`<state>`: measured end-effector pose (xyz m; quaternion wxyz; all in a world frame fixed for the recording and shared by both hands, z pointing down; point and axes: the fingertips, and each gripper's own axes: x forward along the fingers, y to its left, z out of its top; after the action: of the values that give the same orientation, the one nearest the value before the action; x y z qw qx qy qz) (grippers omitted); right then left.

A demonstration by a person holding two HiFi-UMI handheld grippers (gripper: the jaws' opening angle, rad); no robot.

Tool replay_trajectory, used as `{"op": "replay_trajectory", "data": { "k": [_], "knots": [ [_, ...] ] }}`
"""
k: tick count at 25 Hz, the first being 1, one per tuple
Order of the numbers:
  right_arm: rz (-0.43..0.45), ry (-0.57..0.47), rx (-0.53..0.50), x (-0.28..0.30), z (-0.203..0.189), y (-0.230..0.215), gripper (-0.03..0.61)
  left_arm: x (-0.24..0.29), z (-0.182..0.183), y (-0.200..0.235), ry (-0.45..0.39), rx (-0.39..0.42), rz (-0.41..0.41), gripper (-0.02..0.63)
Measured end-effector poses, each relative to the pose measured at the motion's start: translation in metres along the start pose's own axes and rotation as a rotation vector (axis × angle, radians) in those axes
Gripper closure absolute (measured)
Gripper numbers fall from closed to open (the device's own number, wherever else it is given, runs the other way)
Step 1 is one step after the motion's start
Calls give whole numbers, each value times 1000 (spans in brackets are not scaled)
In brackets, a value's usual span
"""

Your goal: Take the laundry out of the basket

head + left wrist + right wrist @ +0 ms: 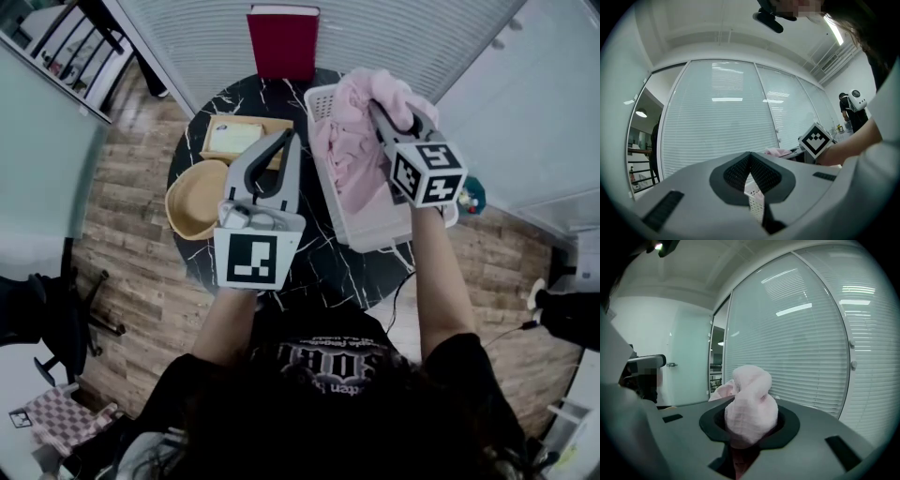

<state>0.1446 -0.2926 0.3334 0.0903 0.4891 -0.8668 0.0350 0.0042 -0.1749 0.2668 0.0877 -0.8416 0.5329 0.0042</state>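
A white laundry basket (339, 202) stands on the round black marble table (319, 267), right of centre. Pink laundry (349, 131) hangs out of it, lifted high. My right gripper (380, 111) is shut on a bunch of that pink cloth (750, 408), which bulges up between its jaws in the right gripper view. Over the table's middle, left of the basket, my left gripper (288, 138) is held with its tips together and nothing in them. In the left gripper view the left gripper (750, 154) shows the basket's rim (754, 199) through the slit below its tips.
A wooden tray (240, 139) and a tan bowl (198, 199) sit on the table's left part. A dark red chair back (282, 41) stands at the far edge. White blinds (722, 117) fill the wall ahead. A person (848, 110) stands far right. Wooden floor surrounds the table.
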Motion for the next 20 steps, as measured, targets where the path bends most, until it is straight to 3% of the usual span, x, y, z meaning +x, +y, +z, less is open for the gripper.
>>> {"op": "replay_trajectory", "data": {
  "k": [20],
  "knots": [
    [8, -164, -67, -15, 89, 18, 465, -17, 26, 25, -52, 24, 45, 614]
  ]
}}
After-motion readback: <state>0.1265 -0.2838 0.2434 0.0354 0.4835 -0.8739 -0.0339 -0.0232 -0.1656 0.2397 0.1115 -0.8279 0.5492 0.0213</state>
